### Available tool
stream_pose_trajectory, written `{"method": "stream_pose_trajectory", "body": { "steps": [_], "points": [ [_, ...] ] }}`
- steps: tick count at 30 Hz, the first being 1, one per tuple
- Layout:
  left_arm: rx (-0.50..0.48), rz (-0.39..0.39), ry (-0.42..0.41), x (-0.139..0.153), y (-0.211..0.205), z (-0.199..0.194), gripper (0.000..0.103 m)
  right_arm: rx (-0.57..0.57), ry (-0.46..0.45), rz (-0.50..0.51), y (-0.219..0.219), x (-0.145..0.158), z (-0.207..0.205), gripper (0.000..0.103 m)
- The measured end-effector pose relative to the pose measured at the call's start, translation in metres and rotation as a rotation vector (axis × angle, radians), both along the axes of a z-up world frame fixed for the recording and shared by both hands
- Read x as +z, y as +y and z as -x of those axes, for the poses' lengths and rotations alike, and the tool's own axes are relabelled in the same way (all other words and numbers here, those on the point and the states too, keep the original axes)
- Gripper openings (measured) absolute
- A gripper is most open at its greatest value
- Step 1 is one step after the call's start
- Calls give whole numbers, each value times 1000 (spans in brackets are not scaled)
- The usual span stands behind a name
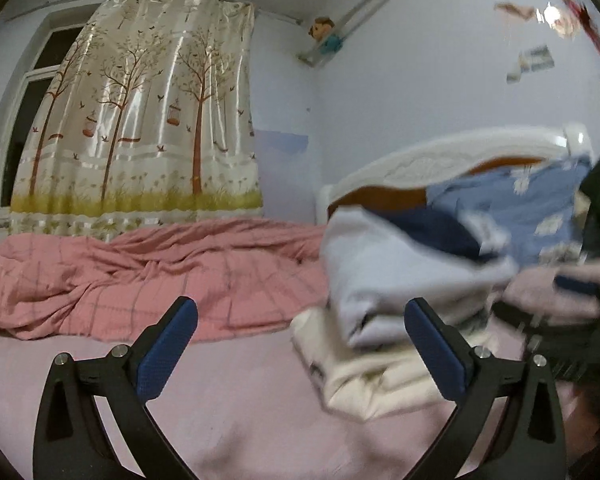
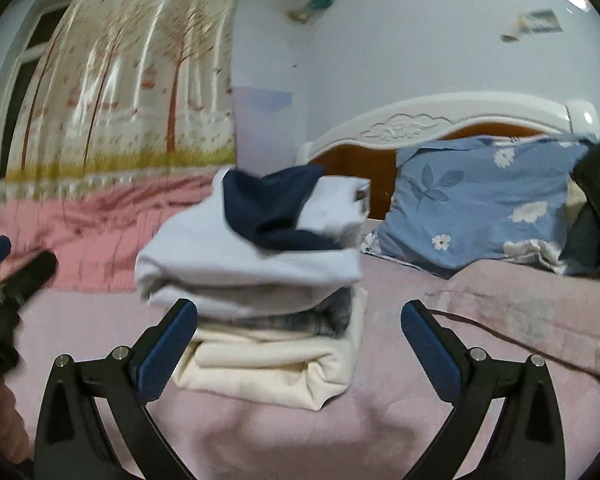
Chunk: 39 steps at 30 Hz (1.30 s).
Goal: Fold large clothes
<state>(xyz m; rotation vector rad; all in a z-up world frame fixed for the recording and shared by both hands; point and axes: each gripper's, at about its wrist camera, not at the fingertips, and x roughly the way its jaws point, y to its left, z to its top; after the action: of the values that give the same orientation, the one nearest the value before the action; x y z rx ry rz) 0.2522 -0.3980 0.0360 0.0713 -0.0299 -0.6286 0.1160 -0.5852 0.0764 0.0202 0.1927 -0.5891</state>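
On pink sheet (image 2: 260, 432) — folded stack (image 2: 260, 280), no writing legible.

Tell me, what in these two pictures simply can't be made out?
- Checked layer mid-stack: right wrist view, covered by the white and navy garment; its kind is unclear.
- Pillow: left wrist view, motion blur smears it.
- Right claw: left wrist view, blurred and cut by the edge.
- Wall pictures: right wrist view, too small and blurred.
- Left claw itself is clearly open.
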Motion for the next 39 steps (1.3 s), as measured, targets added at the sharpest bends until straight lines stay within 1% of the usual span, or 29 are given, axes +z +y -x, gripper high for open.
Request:
{"method": "stream_pose_trajectory", "body": {
  "steps": [1,2,4,5,8,13,18,39],
  "points": [
    [-4,-10,39,-6,-2,-9,103,2,15,1,2,-3,-2,103],
    [-3,-2,66,-7,-2,-14,103,-6,23,4,2,-4,-5,103],
    [32,32,97,-10,0,-25,103,-29,30,18,5,-6,-5,103],
    [20,27,117,-12,-1,-29,103,-35,31,20,5,-5,-6,103],
    [12,37,92,-11,0,-24,103,-48,25,13,3,-4,-4,103],
    [21,27,81,-12,-2,-22,103,-56,7,13,2,-3,0,103],
    [24,-8,52,-12,-9,-21,103,-62,5,22,4,-2,0,103],
    [23,-18,36,-13,-9,-17,103,-61,-6,15,4,-2,0,103]
  ]
}}
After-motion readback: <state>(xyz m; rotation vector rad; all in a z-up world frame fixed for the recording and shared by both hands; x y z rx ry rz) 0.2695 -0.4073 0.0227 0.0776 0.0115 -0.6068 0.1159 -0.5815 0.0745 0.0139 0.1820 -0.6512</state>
